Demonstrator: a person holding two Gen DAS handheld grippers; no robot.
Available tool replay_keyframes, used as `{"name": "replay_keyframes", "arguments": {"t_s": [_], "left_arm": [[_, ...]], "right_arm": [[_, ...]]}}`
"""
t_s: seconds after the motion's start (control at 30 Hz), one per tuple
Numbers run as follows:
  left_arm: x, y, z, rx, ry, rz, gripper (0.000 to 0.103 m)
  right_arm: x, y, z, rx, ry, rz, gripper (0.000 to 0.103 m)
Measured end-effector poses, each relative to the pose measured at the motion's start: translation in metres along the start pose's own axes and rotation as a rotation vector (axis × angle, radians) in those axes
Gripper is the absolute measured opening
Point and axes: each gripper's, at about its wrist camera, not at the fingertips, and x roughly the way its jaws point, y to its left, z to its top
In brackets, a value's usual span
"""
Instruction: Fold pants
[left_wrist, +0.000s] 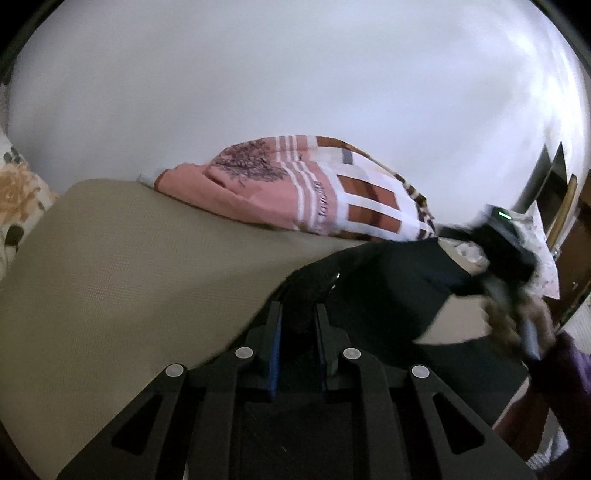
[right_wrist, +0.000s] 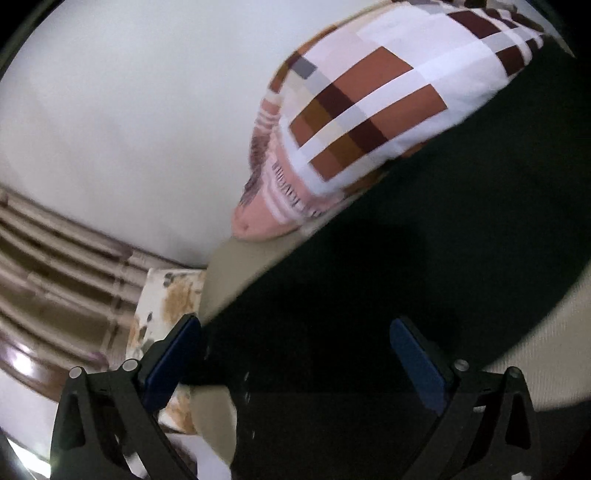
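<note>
Black pants (left_wrist: 399, 280) lie on a beige bed sheet (left_wrist: 129, 258). My left gripper (left_wrist: 298, 314) is shut on a bunched edge of the pants, with fabric pinched between its blue pads. In the left wrist view the right gripper (left_wrist: 498, 254) appears blurred at the far right over the pants, held by a hand. In the right wrist view the pants (right_wrist: 424, 258) fill the lower right. My right gripper (right_wrist: 299, 332) is open, its fingers wide apart above the dark cloth, nothing between them.
A patchwork pillow (left_wrist: 314, 188) in pink, brown and white lies at the head of the bed against a white wall; it also shows in the right wrist view (right_wrist: 369, 103). A floral pillow (right_wrist: 166, 306) and a wooden bed frame (right_wrist: 55, 258) are on the left.
</note>
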Motion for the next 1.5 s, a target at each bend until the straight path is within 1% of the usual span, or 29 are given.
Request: {"name": "replay_keyframes", "arguments": {"t_s": [0.03,0.1,0.13,0.17,0.2,0.23,0.27,0.3,0.33,0.4,0.53,0.6,0.67,0.73,0.83,0.87,0.9,0.93,1.03,1.13,1.3,1.43,1.5], "left_arm": [[-0.005,-0.003,-0.006,-0.011,-0.001,-0.004,0.016],[-0.012,-0.007,-0.016,-0.040,0.008,-0.008,0.016],[-0.012,-0.007,-0.019,-0.050,0.012,-0.009,0.015],[-0.013,-0.008,-0.022,-0.072,0.019,-0.015,0.016],[-0.011,-0.007,-0.024,-0.084,0.024,-0.017,0.016],[-0.012,-0.008,-0.027,-0.094,0.028,-0.014,0.015],[-0.012,-0.008,-0.029,-0.097,0.034,-0.013,0.015],[-0.011,-0.008,-0.030,-0.100,0.040,-0.013,0.015],[-0.011,-0.008,-0.032,-0.104,0.046,-0.008,0.015],[-0.014,-0.007,-0.033,-0.112,0.049,-0.004,0.015],[-0.022,0.005,-0.036,-0.163,0.070,0.002,0.015],[-0.034,0.014,-0.042,-0.201,0.082,0.013,0.015],[-0.043,0.019,-0.048,-0.216,0.094,0.019,0.015],[-0.053,0.020,-0.056,-0.222,0.107,0.040,0.015],[-0.071,0.021,-0.075,-0.234,0.130,0.069,0.016],[-0.074,0.021,-0.080,-0.237,0.136,0.077,0.016],[-0.078,0.021,-0.085,-0.241,0.142,0.080,0.016],[-0.082,0.021,-0.092,-0.247,0.149,0.083,0.016],[-0.090,0.020,-0.113,-0.238,0.186,0.109,0.016],[-0.089,0.024,-0.137,-0.221,0.239,0.148,0.016],[-0.080,0.034,-0.154,-0.240,0.285,0.184,0.016],[-0.077,0.024,-0.150,-0.158,0.286,0.239,0.016],[-0.075,0.022,-0.149,-0.138,0.292,0.257,0.016]], "right_arm": [[0.010,-0.004,0.011,0.024,0.012,-0.007,0.101],[0.020,-0.015,0.024,0.091,0.022,0.006,0.099],[0.027,-0.022,0.030,0.127,0.028,0.009,0.094],[0.032,-0.028,0.035,0.156,0.040,-0.012,0.089],[0.036,-0.035,0.039,0.189,0.039,-0.027,0.070],[0.040,-0.040,0.042,0.206,0.043,-0.039,0.049],[0.046,-0.046,0.046,0.213,0.068,-0.068,0.037],[0.052,-0.053,0.048,0.228,0.092,-0.089,0.016],[0.056,-0.061,0.049,0.246,0.110,-0.092,0.011],[0.055,-0.068,0.046,0.259,0.105,-0.093,0.008],[0.026,-0.053,0.021,0.171,0.044,-0.105,0.007],[0.001,-0.042,-0.004,0.143,0.019,-0.093,0.007],[-0.023,-0.036,-0.026,0.129,0.000,-0.065,0.007],[-0.046,-0.029,-0.056,0.111,-0.009,-0.063,0.007],[-0.069,-0.025,-0.094,0.113,0.003,-0.053,0.007],[-0.076,-0.024,-0.113,0.117,0.014,-0.055,0.007],[-0.080,-0.024,-0.122,0.124,0.022,-0.055,0.007],[-0.083,-0.027,-0.139,0.135,0.039,-0.060,0.007],[-0.087,-0.039,-0.175,0.169,0.079,-0.082,0.007],[-0.088,-0.057,-0.207,0.216,0.130,-0.094,0.007],[-0.071,-0.072,-0.234,0.264,0.190,-0.094,0.007],[-0.064,-0.069,-0.243,0.237,0.210,-0.092,0.007],[-0.063,-0.070,-0.244,0.246,0.210,-0.085,0.007]]}}
